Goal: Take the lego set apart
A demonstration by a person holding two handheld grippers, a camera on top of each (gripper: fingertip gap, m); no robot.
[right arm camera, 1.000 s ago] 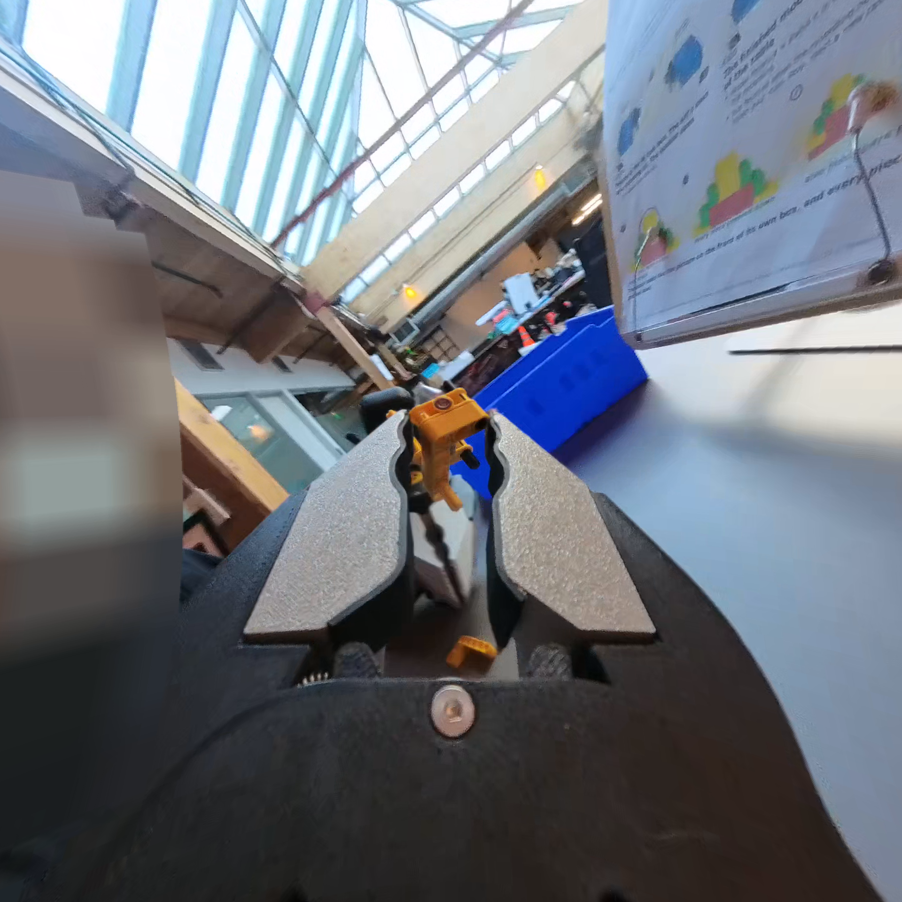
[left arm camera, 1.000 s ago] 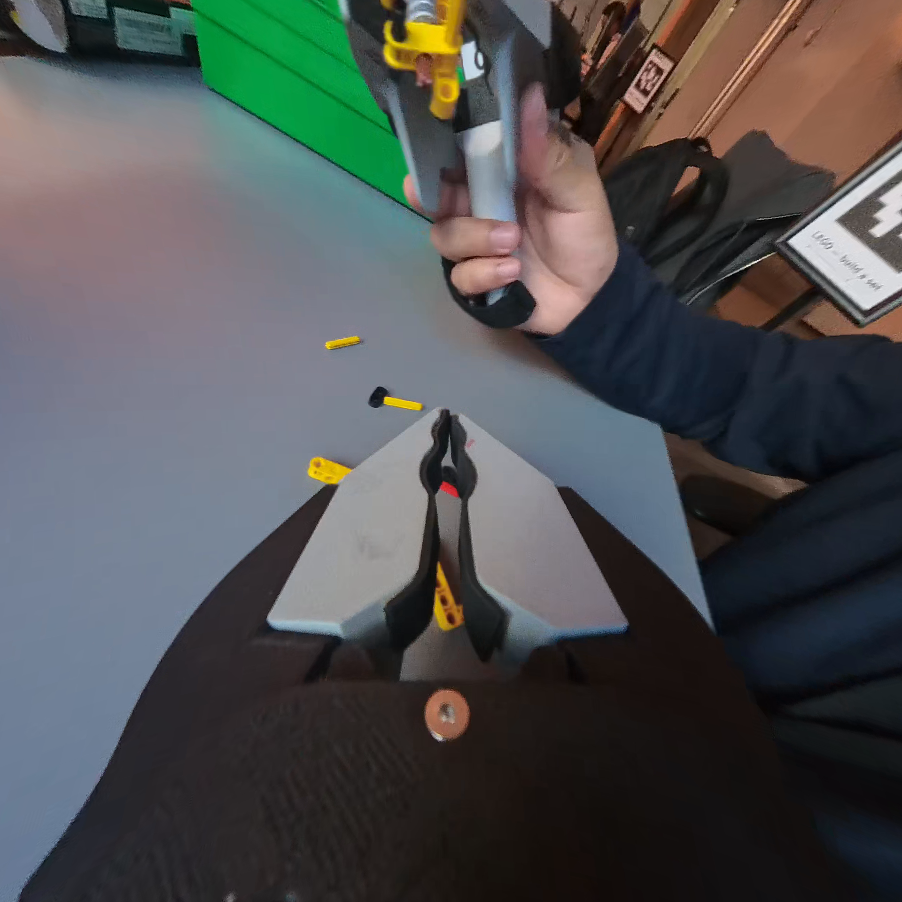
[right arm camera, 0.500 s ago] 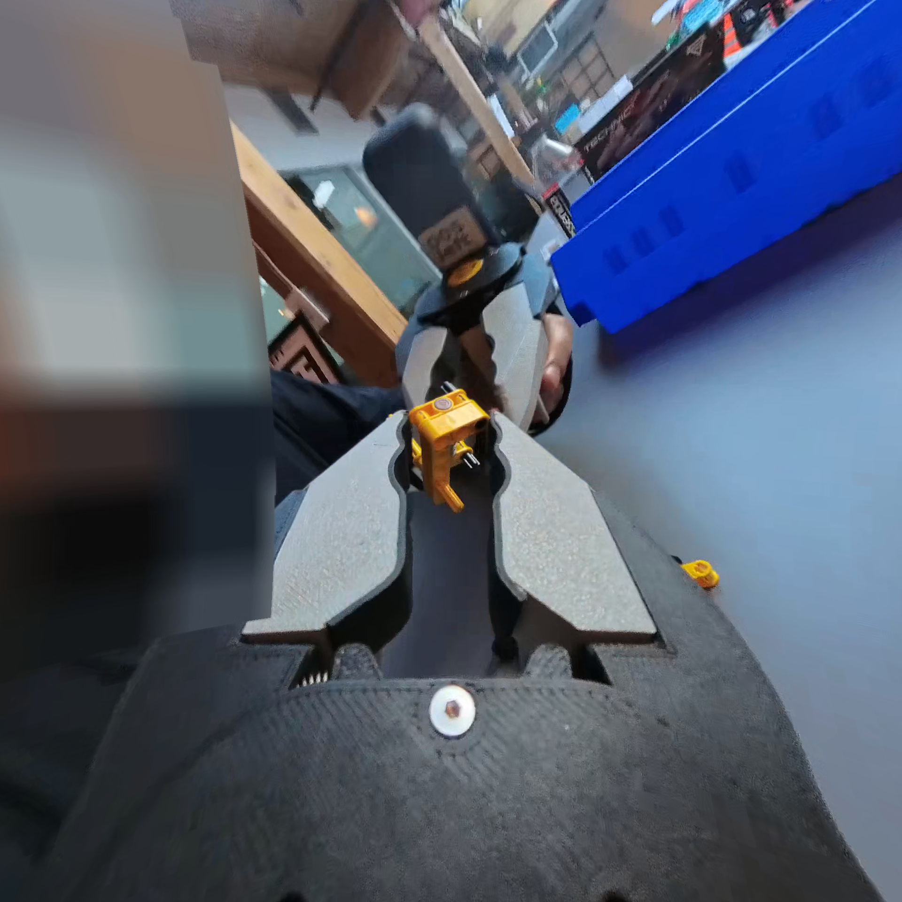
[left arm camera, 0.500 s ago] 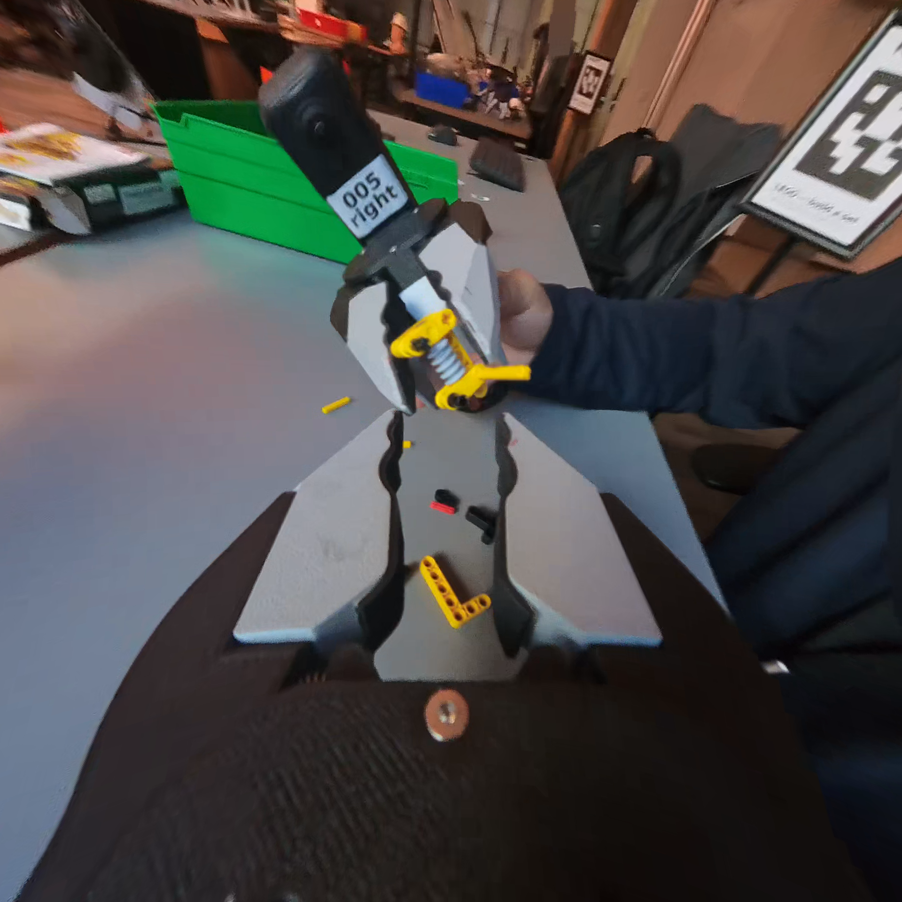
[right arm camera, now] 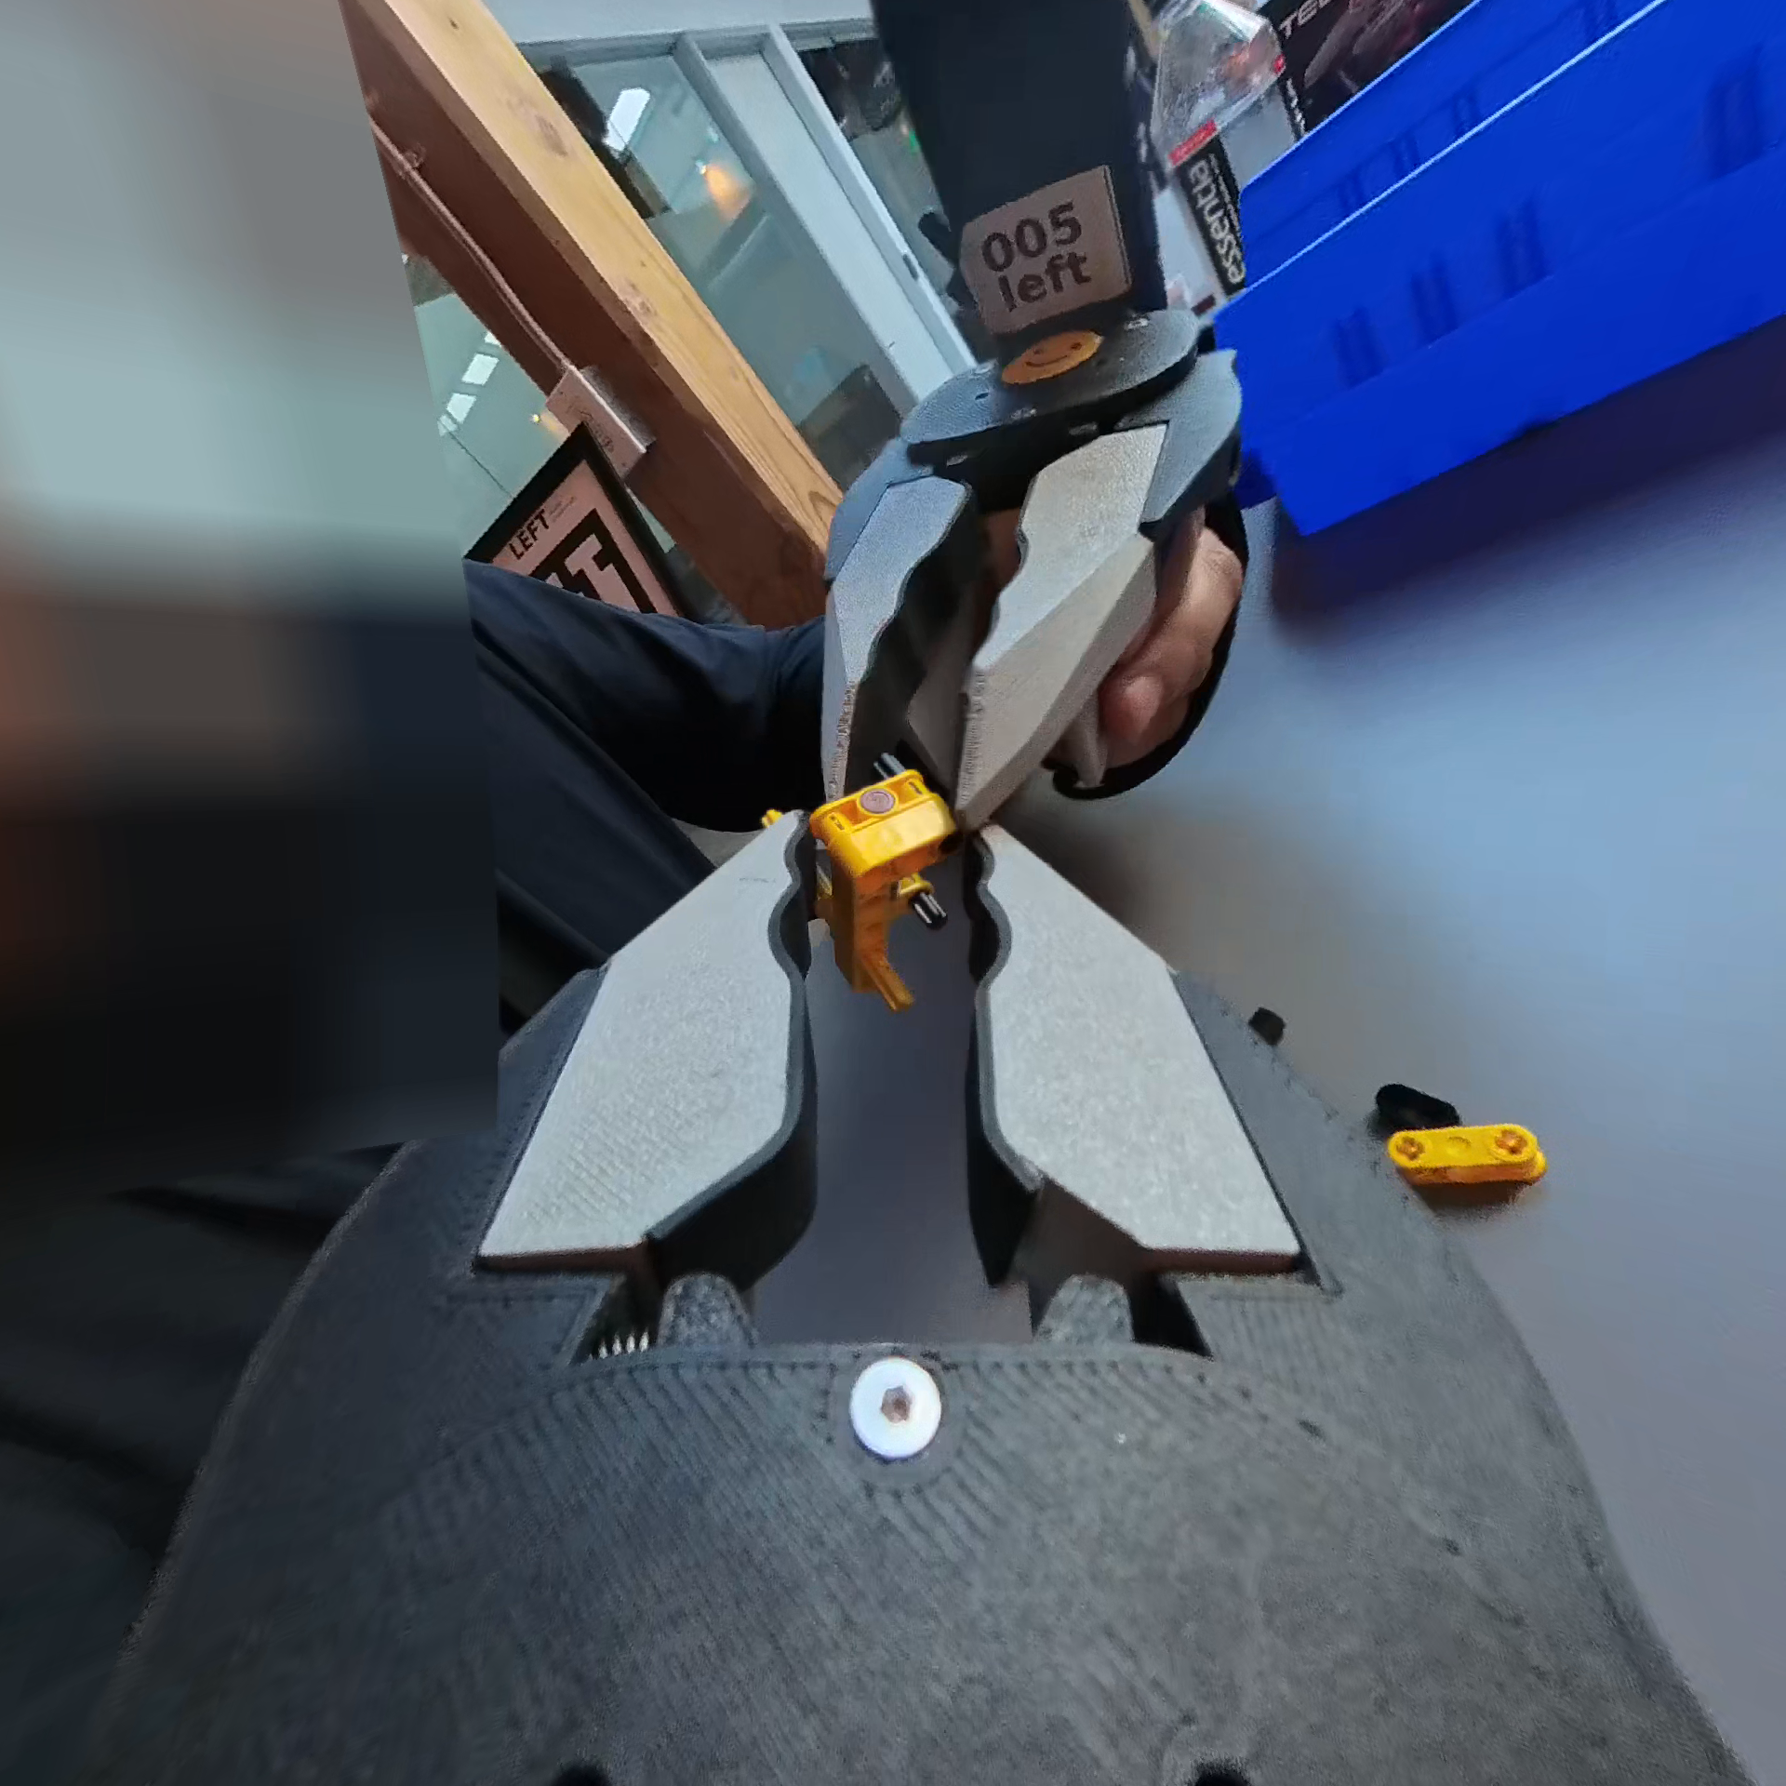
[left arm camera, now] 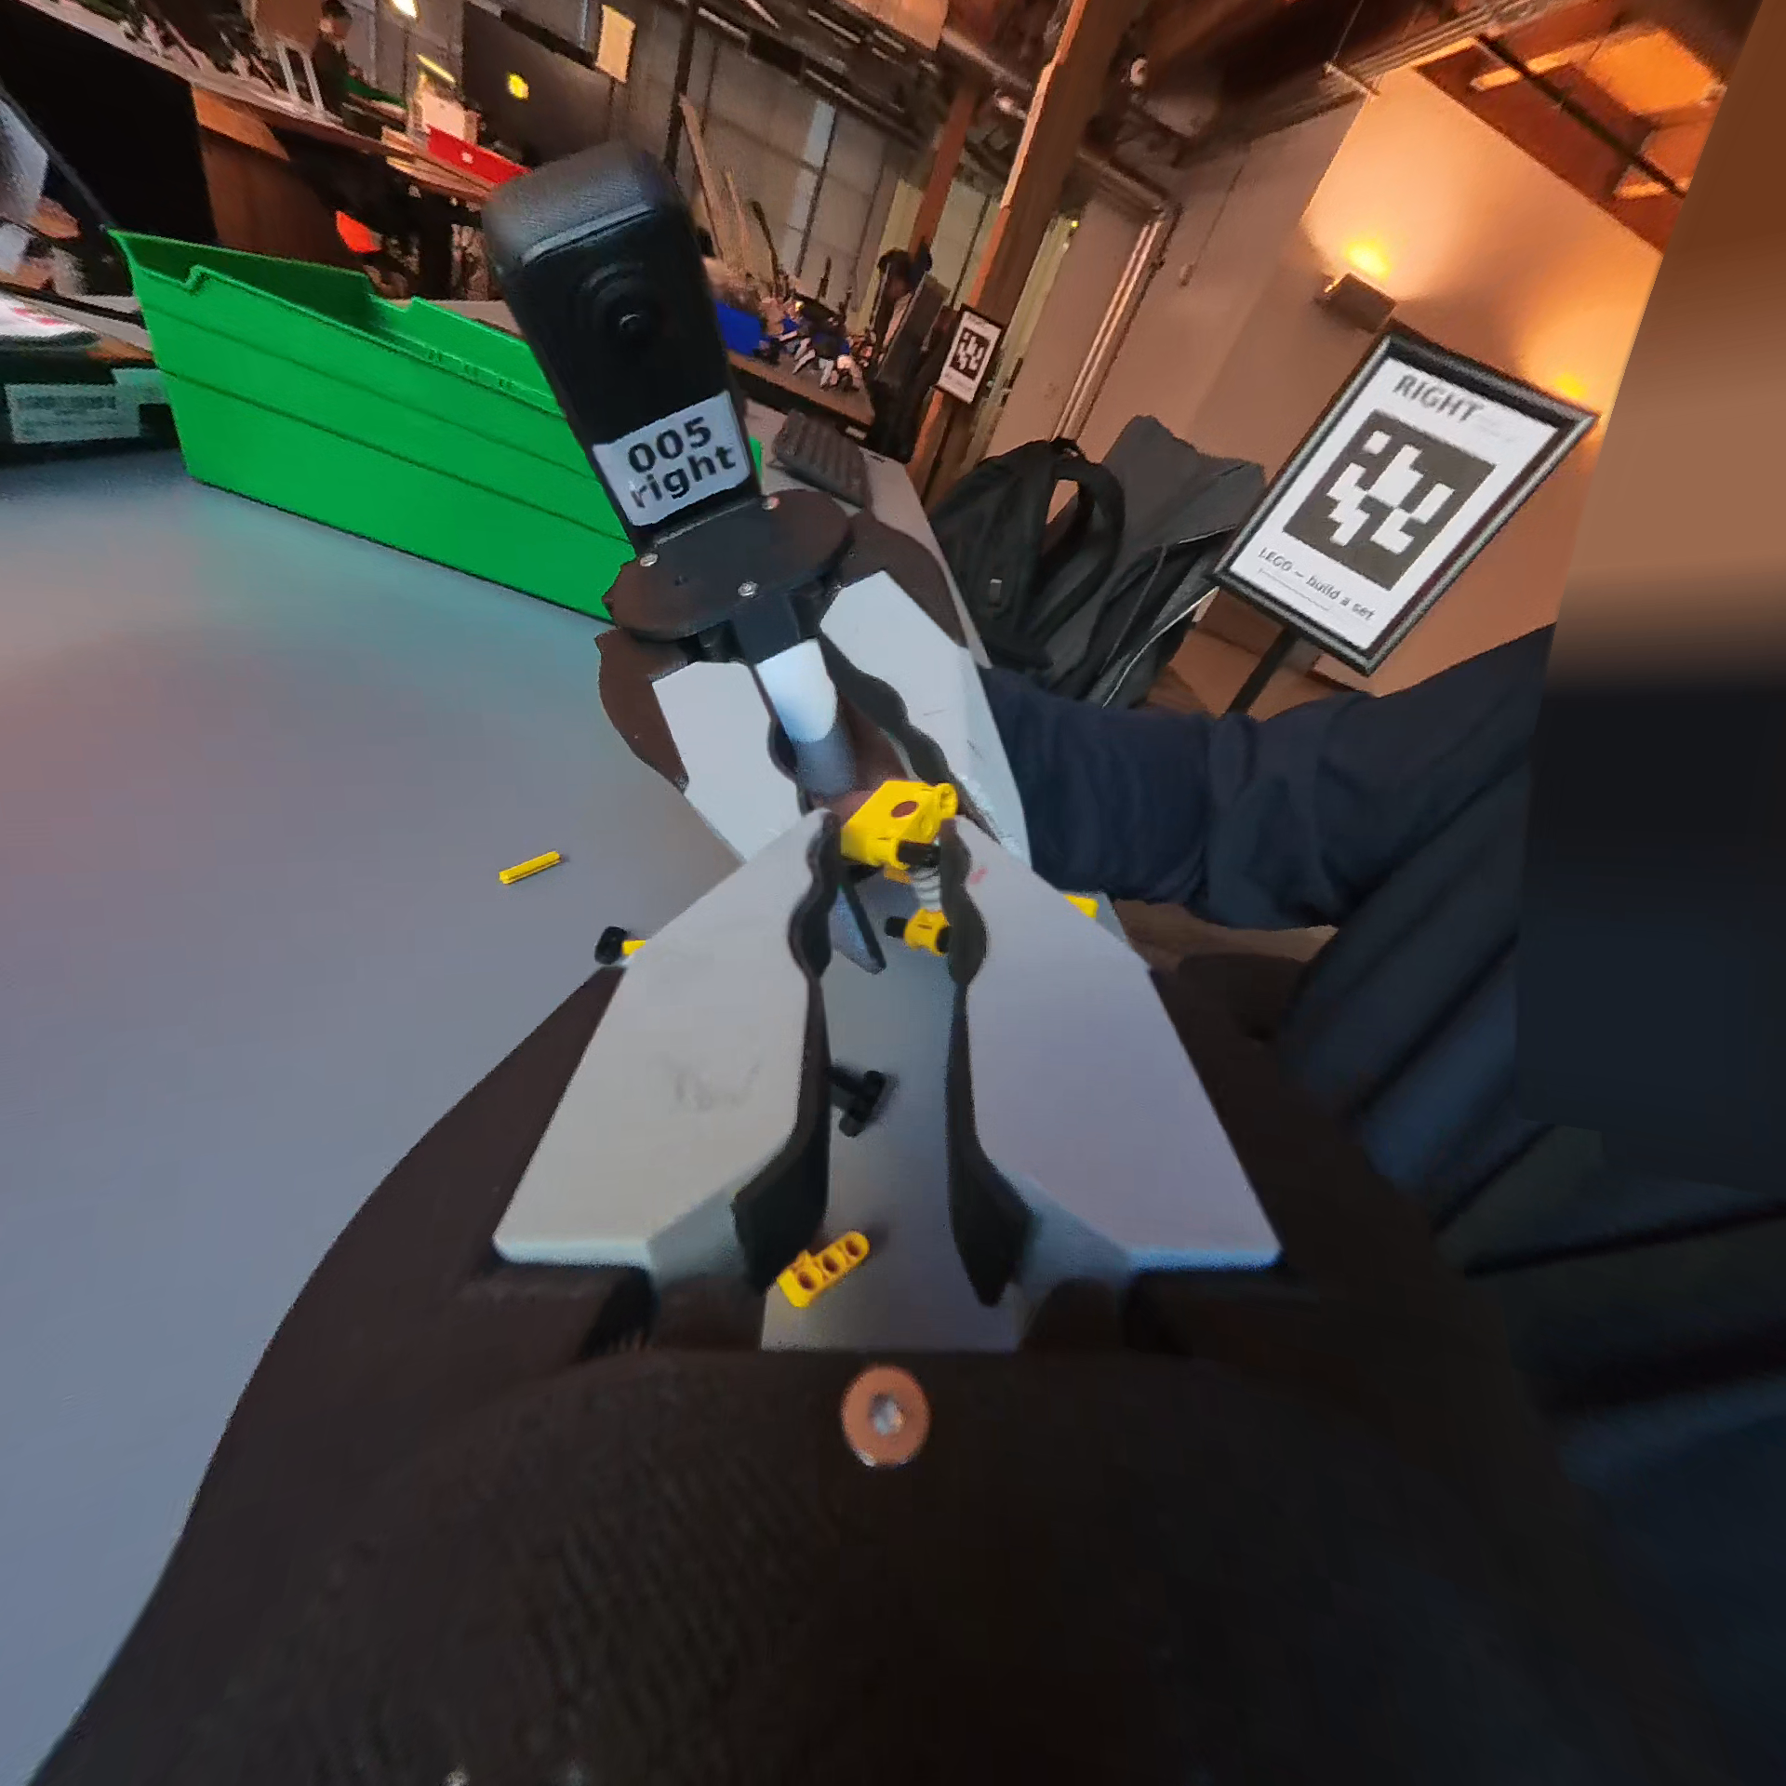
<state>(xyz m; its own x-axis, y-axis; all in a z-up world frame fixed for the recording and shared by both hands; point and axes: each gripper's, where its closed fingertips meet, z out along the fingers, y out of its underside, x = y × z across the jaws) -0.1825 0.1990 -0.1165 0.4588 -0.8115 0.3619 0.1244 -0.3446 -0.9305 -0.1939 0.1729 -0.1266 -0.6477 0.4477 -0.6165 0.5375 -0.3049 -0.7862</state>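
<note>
The lego assembly [right arm camera: 870,899], a small yellow piece with a spring and black pins, hangs in the air between both grippers, which meet tip to tip over the grey table [left arm camera: 242,870]. My right gripper [right arm camera: 884,850] is shut on its yellow top block. My left gripper [left arm camera: 889,846] comes at it from the opposite side, and its jaws have closed in onto the same block [left arm camera: 899,817]. The left gripper also shows in the right wrist view [right arm camera: 904,797], tips against the block. The spring and lower part hang behind the left fingers.
Loose parts lie on the table: a yellow L-beam [left arm camera: 821,1276], a black pin [left arm camera: 860,1097], a yellow axle [left arm camera: 530,867], a yellow flat link [right arm camera: 1464,1153] and a black piece [right arm camera: 1416,1105]. A green bin [left arm camera: 367,425] and a blue bin [right arm camera: 1546,242] stand farther back. My left and right fingertips are right by each other.
My left gripper opened, left a small red and black bit on the table, then rose and narrowed onto the assembly. The right gripper tilted down and brought the assembly to it.
</note>
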